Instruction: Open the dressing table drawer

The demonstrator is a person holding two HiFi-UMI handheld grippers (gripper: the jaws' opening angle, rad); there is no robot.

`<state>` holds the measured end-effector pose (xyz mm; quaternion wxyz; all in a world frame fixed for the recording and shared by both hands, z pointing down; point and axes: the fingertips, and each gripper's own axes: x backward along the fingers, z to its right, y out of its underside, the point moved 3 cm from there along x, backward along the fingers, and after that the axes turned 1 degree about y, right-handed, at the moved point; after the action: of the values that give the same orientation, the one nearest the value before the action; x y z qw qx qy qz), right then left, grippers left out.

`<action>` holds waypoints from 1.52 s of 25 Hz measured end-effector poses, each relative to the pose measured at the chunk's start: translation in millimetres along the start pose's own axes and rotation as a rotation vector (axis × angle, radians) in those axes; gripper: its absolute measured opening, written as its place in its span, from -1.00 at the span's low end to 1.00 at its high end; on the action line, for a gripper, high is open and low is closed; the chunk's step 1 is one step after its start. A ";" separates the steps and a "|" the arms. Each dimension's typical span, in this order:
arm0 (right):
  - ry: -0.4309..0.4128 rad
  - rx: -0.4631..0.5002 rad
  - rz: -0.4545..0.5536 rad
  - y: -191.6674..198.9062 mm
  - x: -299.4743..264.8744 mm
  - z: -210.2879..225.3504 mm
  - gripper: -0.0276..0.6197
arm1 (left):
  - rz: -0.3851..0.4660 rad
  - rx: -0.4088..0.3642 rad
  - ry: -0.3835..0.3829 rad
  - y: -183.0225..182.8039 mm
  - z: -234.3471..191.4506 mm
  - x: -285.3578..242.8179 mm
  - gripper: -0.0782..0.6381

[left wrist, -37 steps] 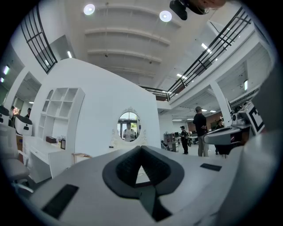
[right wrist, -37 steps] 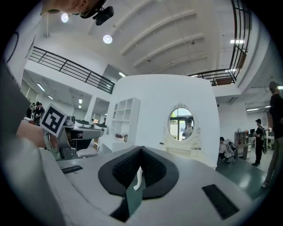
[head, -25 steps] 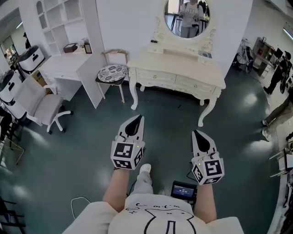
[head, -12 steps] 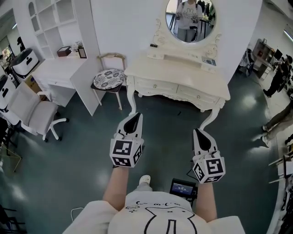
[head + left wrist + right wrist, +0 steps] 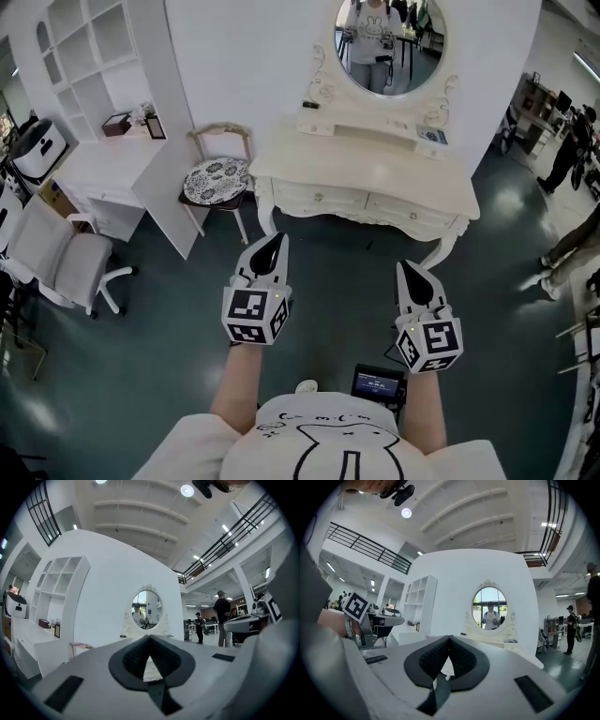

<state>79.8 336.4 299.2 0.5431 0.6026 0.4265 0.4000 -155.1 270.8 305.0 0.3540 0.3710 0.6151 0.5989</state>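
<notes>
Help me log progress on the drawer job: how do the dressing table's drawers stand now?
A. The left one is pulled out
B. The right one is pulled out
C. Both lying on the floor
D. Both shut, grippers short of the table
D: in the head view the left drawer and the right drawer sit flush in the dressing table, while the left gripper and the right gripper hang over the floor in front of it, touching nothing.
</notes>
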 end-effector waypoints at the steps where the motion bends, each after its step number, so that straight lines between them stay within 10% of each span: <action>1: 0.003 0.001 0.000 -0.4 -5.6 0.8 -0.87 | 0.000 -0.001 0.004 -0.3 -3.3 -5.0 -0.76; 38: -0.058 -0.006 0.009 17.5 -184.4 82.9 -0.87 | -0.028 0.007 -0.029 14.4 -64.6 -169.1 -0.76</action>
<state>101.2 134.7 305.7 0.5553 0.6143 0.4064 0.3863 -131.3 91.3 320.0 0.3700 0.3722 0.6172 0.5862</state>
